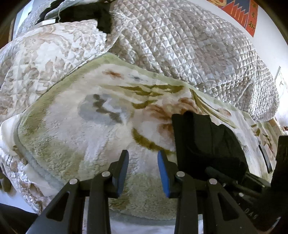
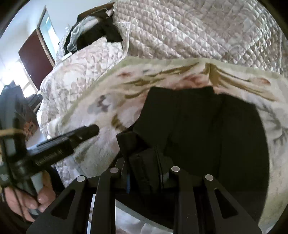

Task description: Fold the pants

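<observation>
The black pants point(image 2: 207, 129) lie on a fluffy floral blanket point(image 2: 111, 100) on the bed, partly folded. My right gripper point(image 2: 144, 172) is shut on a thick bunched edge of the pants at their near left side. In the left wrist view the pants point(image 1: 207, 136) show at the right. My left gripper point(image 1: 143, 169) is open and empty, its blue pads point(image 1: 162, 172) over the bare blanket point(image 1: 81, 126), just left of the pants. The left gripper's body point(image 2: 72, 138) shows in the right wrist view, held by a hand.
A quilted silvery bedspread point(image 1: 180, 45) is heaped behind the blanket. Dark clothes point(image 2: 100, 34) lie at the far end of the bed. A brown door point(image 2: 34, 57) stands at the far left. A red poster point(image 1: 241, 12) hangs on the wall.
</observation>
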### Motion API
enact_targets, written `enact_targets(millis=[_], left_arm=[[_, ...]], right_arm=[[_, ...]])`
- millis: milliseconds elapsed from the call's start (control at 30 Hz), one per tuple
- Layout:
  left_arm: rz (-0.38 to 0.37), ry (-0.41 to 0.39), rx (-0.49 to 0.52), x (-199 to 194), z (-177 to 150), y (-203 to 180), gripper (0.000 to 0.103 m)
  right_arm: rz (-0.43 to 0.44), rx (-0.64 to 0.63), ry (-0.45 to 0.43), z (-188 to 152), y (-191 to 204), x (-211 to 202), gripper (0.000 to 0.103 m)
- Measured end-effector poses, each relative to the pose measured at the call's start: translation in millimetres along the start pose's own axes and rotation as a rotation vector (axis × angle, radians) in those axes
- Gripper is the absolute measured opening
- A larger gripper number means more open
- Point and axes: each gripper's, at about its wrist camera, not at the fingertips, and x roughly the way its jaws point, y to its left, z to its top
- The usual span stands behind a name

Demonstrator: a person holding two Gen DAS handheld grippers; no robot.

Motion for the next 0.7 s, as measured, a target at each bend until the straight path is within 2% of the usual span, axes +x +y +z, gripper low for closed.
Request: enact_targets(millis=[167,300,467,533,633,700], left_arm=[[0.003,0.006,-0.010,2.3,0.1,2.8,0.036],[0.006,0.004,-0.001,3.0,-0.7,2.0,0.036],[0.015,-0.001,-0.015,2.5,-0.5,5.9,0.036],[0.017,-0.005,-0.014,2.4,-1.1,6.0,0.036],[0.015,0.000,-0.010,2.9,-1.2,6.1,0.036],[0.014,-0.002,-0.003,2.5,-1.4,4.1,0.036]], right_arm=[[-0.022,-0.032,-0.014,-1.9,6.3,-1.6,0.025],[0.049,-0.023,-0.027,-1.8,5.8,-7.0,0.048],[0.138,-0.028,-0.049,2.7,7.9,-25.0,0.049],[0.159,-0.032,-0.082,2.5,4.7,-37.0,0.049],[0.143,0.007,-0.137,-1.4,-8.9,-54.9,0.049],[0.087,0.049,-0.160,-5.4,-24.3,-61.6,0.047]])
